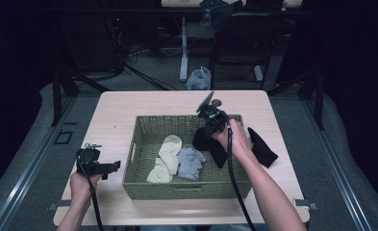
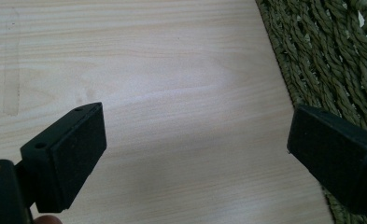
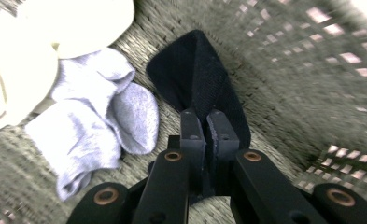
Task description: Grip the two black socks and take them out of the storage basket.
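Item: black sock [image 3: 204, 79], pinched at its top edge between the jaws of my right gripper [image 3: 205, 123]; it hangs beyond the tips, inside the basket [image 1: 143, 144] near the right wall.

Item: grey socks [image 3: 97, 121], lying on the basket floor, left of those jaws, just beside the black sock.

Item: cream socks [image 3: 36, 51], farther left, touching the grey.

Item: second black sock [image 1: 262, 147], on the bench outside the basket.

Item: left gripper [image 2: 195, 154], jaws spread wide, nothing between them, bare bench beneath; basket wall by one jaw.

Risk: the hold looks thin, though the view is blurred; a jerk could slip the sock free.
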Demonstrator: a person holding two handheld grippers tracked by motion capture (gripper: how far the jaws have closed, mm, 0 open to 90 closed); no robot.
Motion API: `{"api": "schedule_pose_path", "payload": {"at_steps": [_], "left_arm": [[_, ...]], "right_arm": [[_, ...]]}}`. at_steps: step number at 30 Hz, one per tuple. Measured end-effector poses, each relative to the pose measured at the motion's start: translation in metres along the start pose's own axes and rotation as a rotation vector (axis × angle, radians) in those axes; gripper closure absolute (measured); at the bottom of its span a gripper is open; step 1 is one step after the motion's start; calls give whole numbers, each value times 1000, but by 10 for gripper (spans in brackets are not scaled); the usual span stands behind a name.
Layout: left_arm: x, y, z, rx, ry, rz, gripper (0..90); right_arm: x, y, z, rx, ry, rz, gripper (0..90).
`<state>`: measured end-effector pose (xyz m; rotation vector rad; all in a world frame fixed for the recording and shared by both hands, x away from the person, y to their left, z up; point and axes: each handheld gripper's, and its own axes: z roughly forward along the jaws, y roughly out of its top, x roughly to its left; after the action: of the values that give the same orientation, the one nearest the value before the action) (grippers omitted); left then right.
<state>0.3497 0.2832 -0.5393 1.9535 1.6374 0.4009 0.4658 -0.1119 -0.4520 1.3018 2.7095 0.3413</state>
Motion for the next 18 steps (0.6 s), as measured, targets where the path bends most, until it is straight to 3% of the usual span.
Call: {"api": "schedule_pose_path", "payload": {"at_steps": [4, 5, 18], "left_arm": [[-1, 0, 1, 2, 2, 7, 46], [-1, 0, 1, 4, 4, 7, 46], [-1, 0, 1, 1, 6, 3, 46]], "right_arm": [[-1, -3, -18, -57, 18, 11, 872], [-3, -3, -23, -43, 21, -4, 872], [-5, -7, -73, -117, 28, -17, 871]]}}
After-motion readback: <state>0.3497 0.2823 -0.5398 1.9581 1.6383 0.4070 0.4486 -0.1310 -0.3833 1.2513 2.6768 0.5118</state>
